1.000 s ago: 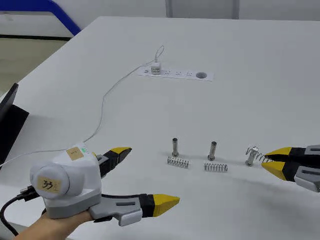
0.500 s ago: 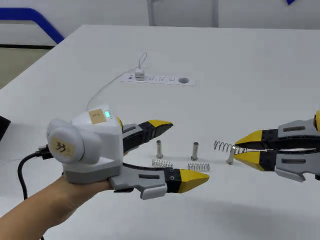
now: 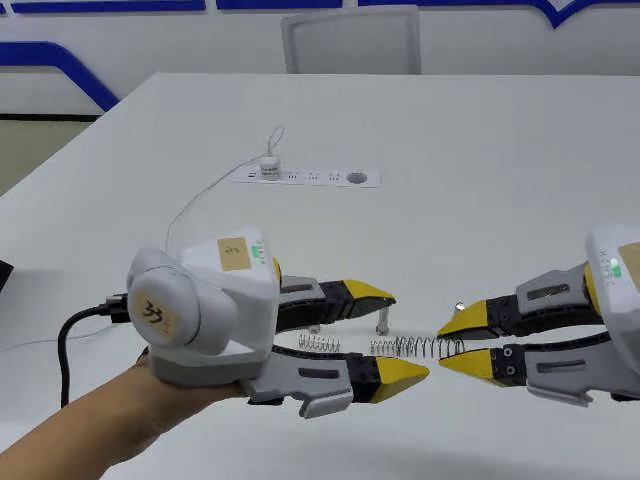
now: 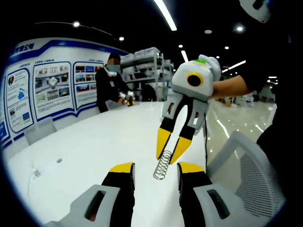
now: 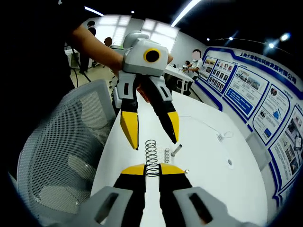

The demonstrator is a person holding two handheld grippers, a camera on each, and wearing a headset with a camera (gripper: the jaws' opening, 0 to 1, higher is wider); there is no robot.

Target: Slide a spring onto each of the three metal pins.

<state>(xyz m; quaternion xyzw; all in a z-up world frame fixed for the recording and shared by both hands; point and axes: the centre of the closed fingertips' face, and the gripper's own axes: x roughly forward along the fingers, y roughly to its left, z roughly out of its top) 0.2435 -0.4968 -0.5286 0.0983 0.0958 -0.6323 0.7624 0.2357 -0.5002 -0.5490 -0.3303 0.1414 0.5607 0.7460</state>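
Head view: the yellow-tipped grey left gripper (image 3: 400, 334) and the matching right gripper (image 3: 447, 345) met tip to tip above the white table (image 3: 480, 150).
Right gripper: its jaws were narrow, pinched on one end of a coiled silver wire spring (image 3: 415, 347) that stuck out level from its tips toward the left gripper.
Left gripper: its jaws were spread wide and gripped nothing. The held spring's free end reached into the gap between its tips; whether it touched either tip could not be told.
Left gripper view: the held spring hung from the right gripper's tips and ended between the left gripper's own jaws.
Short upright silver metal pin (image 3: 383, 320): it stood on the table just beyond the left gripper's far jaw tip.
Second silver spring (image 3: 318, 343): it lay flat on the table, seen between the left gripper's jaws, back from their tips.
White power strip (image 3: 305, 176): it sat well beyond both grippers.
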